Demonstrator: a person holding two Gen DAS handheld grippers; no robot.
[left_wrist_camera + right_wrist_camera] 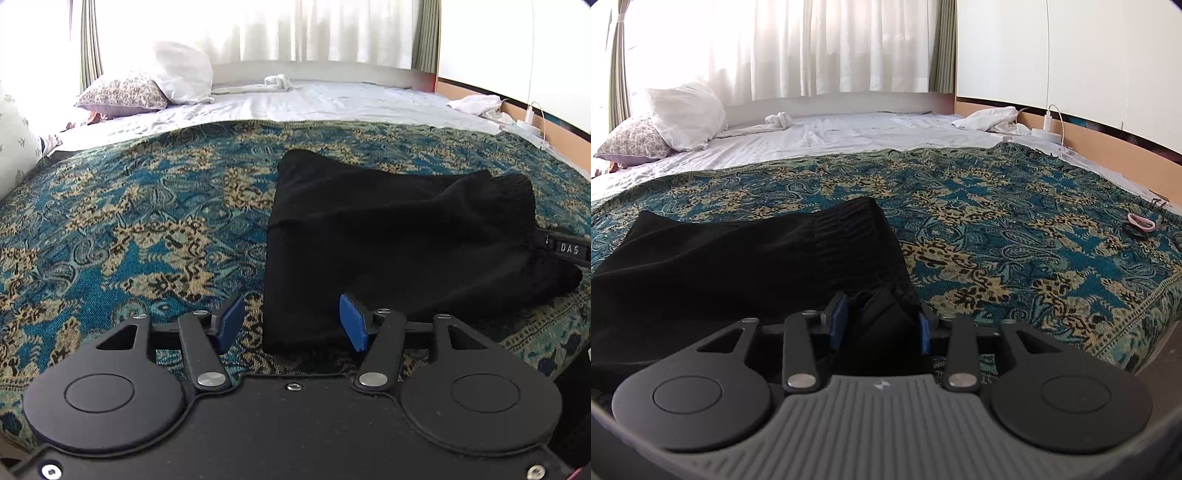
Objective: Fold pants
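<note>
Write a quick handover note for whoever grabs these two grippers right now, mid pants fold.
Left gripper: jaws open, straddling the near left corner of the black pants, not pinching.
Right gripper: jaws open, a bunch of cloth between them at the near right corner, not clamped.
Pants: folded into a compact stack on the patterned blanket, elastic waistband on top at the right.
Done: main folds.
Left: probably tidy the loose right corner, then withdraw.
</note>
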